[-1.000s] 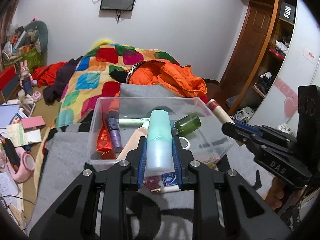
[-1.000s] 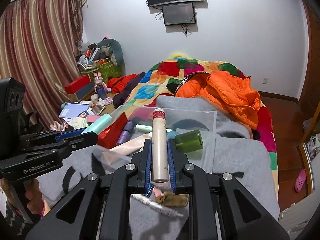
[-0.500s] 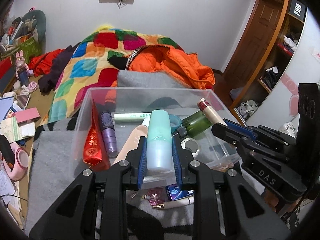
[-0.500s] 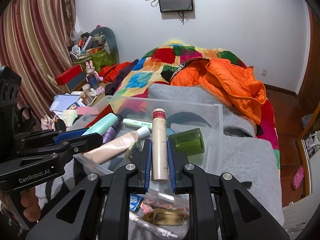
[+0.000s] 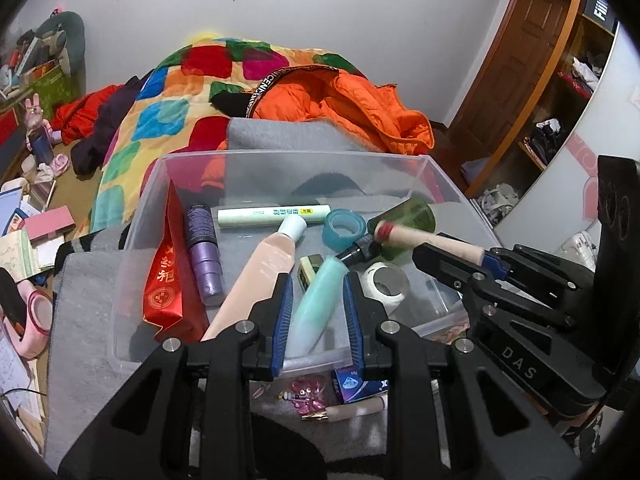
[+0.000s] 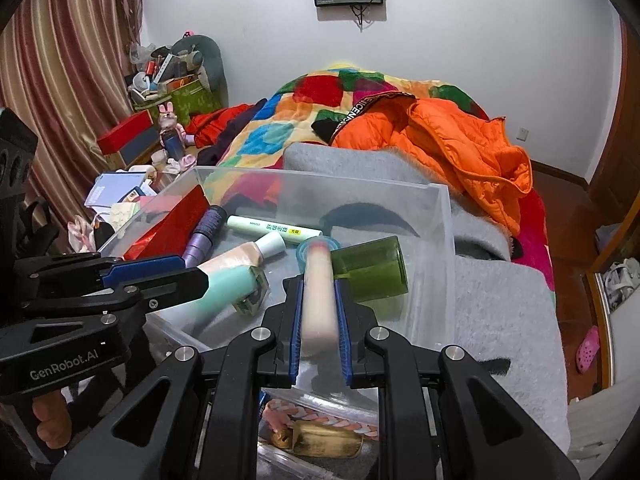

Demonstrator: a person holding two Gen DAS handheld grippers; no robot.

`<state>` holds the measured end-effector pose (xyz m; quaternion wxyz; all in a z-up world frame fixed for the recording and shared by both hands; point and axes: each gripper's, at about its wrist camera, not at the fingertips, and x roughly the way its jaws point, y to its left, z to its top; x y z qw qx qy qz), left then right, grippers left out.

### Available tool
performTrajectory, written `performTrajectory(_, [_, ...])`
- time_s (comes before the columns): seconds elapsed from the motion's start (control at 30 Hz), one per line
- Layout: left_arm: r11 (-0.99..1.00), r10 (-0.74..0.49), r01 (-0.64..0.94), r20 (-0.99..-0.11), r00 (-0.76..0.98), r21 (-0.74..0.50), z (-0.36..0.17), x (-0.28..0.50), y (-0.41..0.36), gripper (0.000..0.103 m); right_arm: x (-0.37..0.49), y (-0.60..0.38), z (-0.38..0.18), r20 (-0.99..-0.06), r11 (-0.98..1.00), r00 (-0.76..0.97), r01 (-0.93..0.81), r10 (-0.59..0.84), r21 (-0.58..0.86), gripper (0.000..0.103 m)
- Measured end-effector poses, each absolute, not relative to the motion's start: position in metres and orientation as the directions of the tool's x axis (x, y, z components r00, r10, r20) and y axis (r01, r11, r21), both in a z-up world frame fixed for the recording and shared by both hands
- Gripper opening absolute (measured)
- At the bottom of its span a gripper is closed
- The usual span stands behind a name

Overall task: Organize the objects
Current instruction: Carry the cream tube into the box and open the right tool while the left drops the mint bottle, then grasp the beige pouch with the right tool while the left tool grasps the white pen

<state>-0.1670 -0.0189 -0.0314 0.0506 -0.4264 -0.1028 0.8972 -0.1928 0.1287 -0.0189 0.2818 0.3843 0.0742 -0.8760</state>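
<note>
A clear plastic bin (image 5: 280, 158) (image 6: 436, 216) sits on a grey blanket and holds several toiletries. My left gripper (image 5: 316, 280) is over the bin's near edge, jaws spread. A mint-green bottle (image 5: 318, 304) (image 6: 224, 284) lies tilted and blurred between them, touching neither pad. My right gripper (image 6: 318, 286) is over the bin too, jaws spread. A beige tube with a red cap (image 6: 318, 300) (image 5: 432, 240) is blurred between them, its cap end over the bin.
In the bin lie a red packet (image 5: 168, 272), a purple bottle (image 5: 204, 248), a peach tube (image 5: 256, 276), a pale green tube (image 5: 272, 216), a green jar (image 6: 368, 268) and tape rolls (image 5: 344, 228). Small trinkets (image 5: 304, 396) lie before the bin. Bedding and an orange jacket (image 6: 440, 136) lie behind.
Both grippers moved forward over the bin and opened. The mint bottle and the beige tube have come loose and are tipping down into the bin.
</note>
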Motion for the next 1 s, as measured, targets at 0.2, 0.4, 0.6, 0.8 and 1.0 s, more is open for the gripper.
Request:
performTrajectory(0.2, [-0.971,0.188,-0.004,-0.751,-0.633,-0.24,-0.026,-0.163,-0.02,0.031,-0.186,0.131,-0.015,-0.717,-0.824,-0.537,0.559,-0.444,0.091,0.016])
performTrajectory(0.4, [-0.979,0.16,-0.011,-0.727,-0.667,-0.204,-0.01,-0.147,-0.015,0.047,-0.173,0.144,-0.004,-0.694,-0.821,-0.553,0.563,-0.461,0.096,0.027])
performTrajectory(0.6, [-0.983,0.146,-0.024,-0.697,-0.702,-0.182,0.007,-0.126,-0.01,0.061,-0.154,0.161,0.009,-0.664,-0.82,-0.579,0.565,-0.473,0.091,0.042])
performTrajectory(0.8, [-0.987,0.13,-0.023,-0.691,-0.711,-0.162,0.009,-0.105,-0.011,0.073,-0.136,0.177,0.014,-0.649,-0.826,-0.596,0.557,-0.473,0.09,0.048])
performTrajectory(1.0, [-0.985,0.137,-0.018,-0.719,-0.681,-0.171,-0.009,-0.091,-0.014,0.08,-0.126,0.194,0.001,-0.673,-0.838,-0.588,0.538,-0.448,0.088,0.048])
